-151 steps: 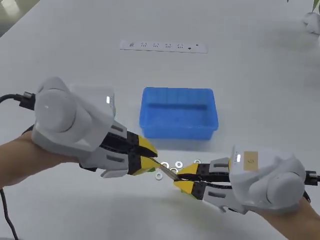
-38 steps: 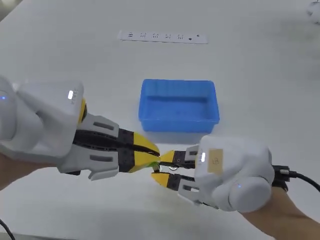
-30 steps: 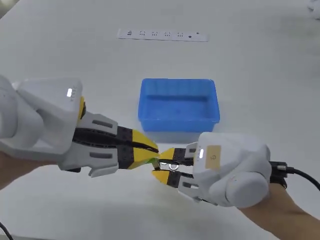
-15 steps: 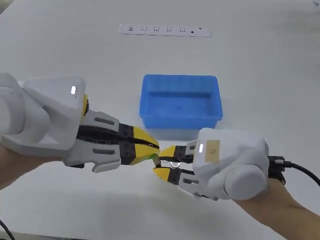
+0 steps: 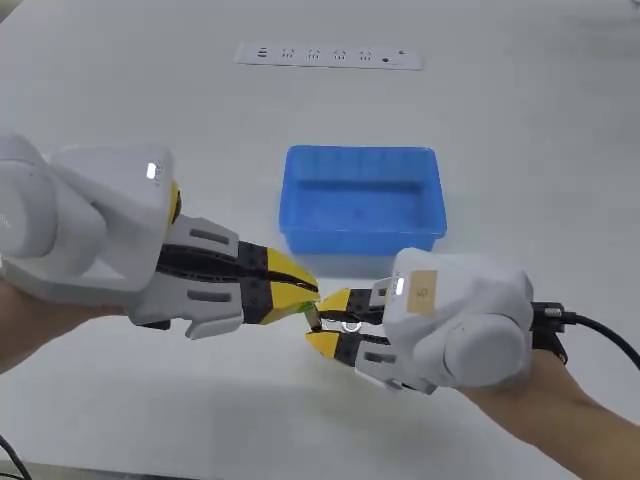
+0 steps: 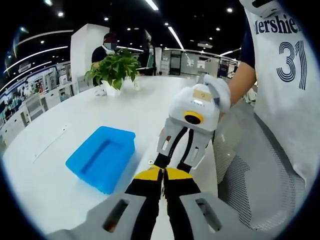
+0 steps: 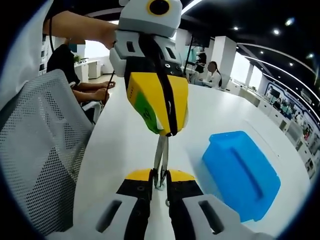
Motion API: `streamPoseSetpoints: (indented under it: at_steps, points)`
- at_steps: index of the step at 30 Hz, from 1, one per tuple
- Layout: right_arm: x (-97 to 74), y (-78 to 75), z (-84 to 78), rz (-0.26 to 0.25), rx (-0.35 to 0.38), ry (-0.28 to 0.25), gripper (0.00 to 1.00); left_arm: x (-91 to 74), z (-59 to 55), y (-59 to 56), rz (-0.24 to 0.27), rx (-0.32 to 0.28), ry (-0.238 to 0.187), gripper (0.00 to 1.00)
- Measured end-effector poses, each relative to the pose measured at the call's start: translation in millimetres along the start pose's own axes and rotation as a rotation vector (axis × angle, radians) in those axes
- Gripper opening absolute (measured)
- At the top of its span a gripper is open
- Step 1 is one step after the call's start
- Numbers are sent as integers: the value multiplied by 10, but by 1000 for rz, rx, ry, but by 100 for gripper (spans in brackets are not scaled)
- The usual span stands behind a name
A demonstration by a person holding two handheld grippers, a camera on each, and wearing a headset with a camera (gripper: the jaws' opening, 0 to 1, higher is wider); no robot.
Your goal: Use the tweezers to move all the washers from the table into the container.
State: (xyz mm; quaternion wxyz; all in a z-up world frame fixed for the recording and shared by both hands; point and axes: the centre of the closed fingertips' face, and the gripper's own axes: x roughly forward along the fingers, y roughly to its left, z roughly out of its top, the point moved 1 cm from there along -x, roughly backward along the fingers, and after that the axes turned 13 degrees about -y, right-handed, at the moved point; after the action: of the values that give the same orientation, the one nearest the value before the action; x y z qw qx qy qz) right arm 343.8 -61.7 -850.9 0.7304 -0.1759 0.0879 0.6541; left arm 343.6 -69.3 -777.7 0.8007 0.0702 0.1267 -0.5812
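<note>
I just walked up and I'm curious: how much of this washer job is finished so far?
Done: nothing that shows, since the container looks empty. In hand: the left gripper and right gripper both clamp the tweezers low over the table; I cannot tell whether anything is pinched. Left: at least one washer lies on the table by the jaws, and any others would be hidden.

A broad white tabletop (image 5: pixel 520 90) carries a white power strip (image 5: pixel 328 56) near its far edge and a leafy green potted plant (image 6: pixel 114 67) at another edge. A grey mesh chair (image 7: pixel 40 150) stands beside it. Strip lights (image 6: pixel 176 37) cross the dark ceiling (image 6: pixel 200 20).
</note>
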Motion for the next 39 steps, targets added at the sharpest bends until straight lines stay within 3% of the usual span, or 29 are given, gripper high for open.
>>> streamPoseSetpoints:
  at_steps: [13,19,29,39]
  points:
    - [-9,1,-6,2,31,20,10,6,0,12,-3,-11,4,5]
    - [-47,0,66,-8,25,9,10,-29,73,-3,-7,-4,-1,5]
    - [-142,-119,318,-27,-15,-29,10,-86,350,27,-21,47,-21,5]
    - [-264,-396,566,-55,-81,-58,10,-73,684,173,-37,137,-34,5]
